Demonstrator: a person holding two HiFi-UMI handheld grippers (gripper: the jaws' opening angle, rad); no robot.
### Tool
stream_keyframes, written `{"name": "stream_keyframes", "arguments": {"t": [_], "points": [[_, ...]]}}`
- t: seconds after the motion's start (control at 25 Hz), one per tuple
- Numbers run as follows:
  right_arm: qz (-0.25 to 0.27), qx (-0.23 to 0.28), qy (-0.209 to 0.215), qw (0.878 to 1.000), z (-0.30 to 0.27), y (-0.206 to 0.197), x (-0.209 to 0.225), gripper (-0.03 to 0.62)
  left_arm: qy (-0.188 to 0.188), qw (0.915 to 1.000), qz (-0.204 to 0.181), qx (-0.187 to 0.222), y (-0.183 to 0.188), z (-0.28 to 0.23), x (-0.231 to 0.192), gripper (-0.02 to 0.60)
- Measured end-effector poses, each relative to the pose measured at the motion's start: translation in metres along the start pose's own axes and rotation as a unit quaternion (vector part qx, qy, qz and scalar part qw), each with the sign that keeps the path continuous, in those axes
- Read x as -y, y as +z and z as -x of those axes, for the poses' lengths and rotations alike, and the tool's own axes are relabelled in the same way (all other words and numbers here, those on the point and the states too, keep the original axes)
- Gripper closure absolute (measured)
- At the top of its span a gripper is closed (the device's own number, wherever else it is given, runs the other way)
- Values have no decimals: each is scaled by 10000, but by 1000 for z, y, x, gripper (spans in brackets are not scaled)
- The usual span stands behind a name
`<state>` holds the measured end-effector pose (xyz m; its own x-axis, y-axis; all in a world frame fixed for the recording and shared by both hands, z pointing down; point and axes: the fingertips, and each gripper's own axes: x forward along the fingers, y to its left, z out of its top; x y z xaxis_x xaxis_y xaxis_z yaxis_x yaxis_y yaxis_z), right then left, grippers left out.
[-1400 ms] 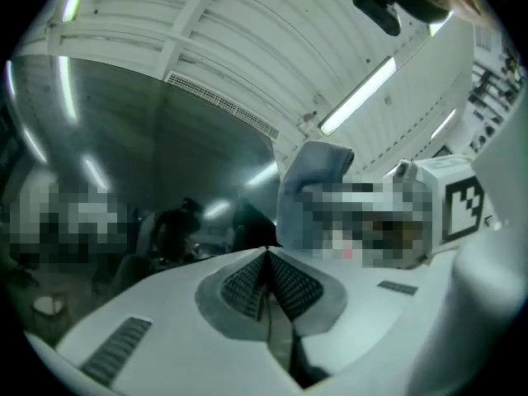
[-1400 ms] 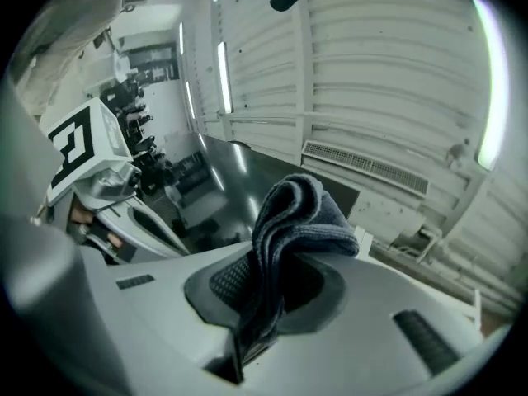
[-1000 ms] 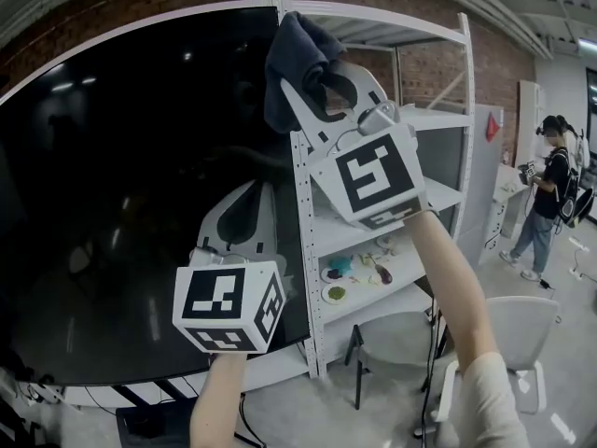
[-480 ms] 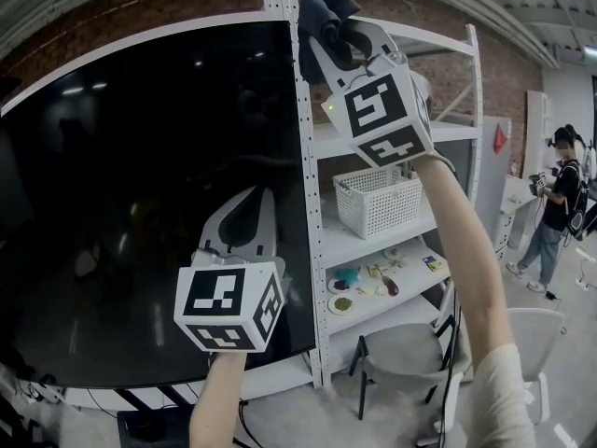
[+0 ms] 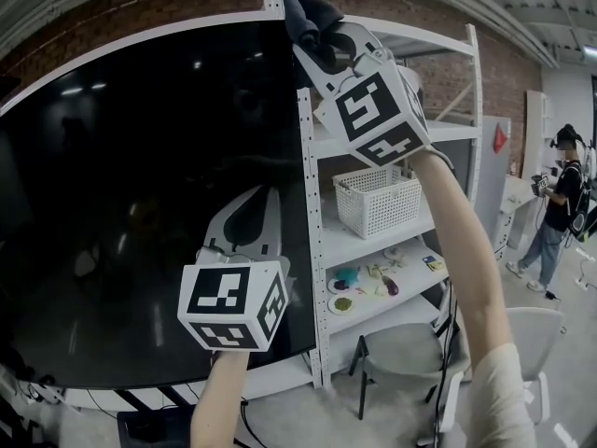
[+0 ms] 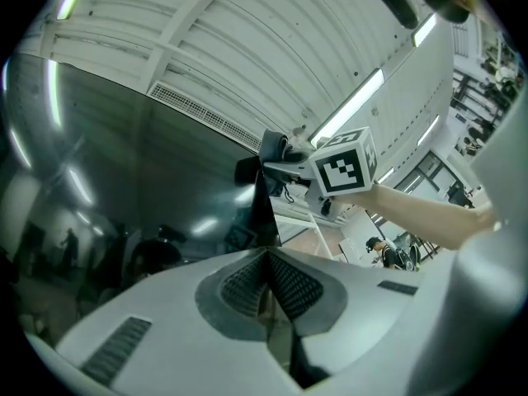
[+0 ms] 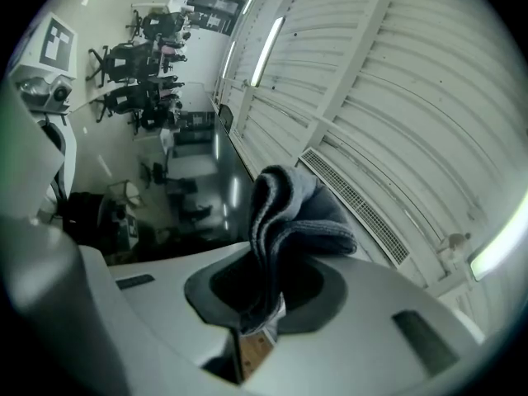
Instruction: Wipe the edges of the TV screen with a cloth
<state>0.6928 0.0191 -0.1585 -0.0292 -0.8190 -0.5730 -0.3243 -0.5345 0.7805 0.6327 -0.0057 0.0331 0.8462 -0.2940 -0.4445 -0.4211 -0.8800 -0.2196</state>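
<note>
While the dark TV screen [image 5: 121,185] fills the left of the head view, a white shelving rack [image 5: 309,250] stands just beside its right edge, with a white basket [image 5: 378,201] on one shelf. Held high at the screen's upper right corner, the right gripper [image 5: 315,28] has its jaws clamped on a folded grey cloth [image 5: 304,9], which sits at the top of that edge, by the rack's upright. Lower down, the left gripper [image 5: 250,203] hangs before the screen's lower right area, jaws pressed together with nothing between them.
</note>
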Motion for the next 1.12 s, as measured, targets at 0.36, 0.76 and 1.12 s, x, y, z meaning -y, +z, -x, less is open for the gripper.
{"name": "stream_keyframes", "arguments": {"t": [0.36, 0.76, 1.12], "points": [[-1, -31, 349, 9994, 10, -2, -25, 545, -1, 10000, 29, -44, -10, 9, -1, 568], [-220, -74, 795, 9966, 50, -15, -85, 545, 14, 9995, 275, -137, -34, 23, 10, 568], [-499, -424, 995, 9929, 93, -40, -157, 545, 63, 9987, 416, -287, -67, 44, 18, 568]]}}
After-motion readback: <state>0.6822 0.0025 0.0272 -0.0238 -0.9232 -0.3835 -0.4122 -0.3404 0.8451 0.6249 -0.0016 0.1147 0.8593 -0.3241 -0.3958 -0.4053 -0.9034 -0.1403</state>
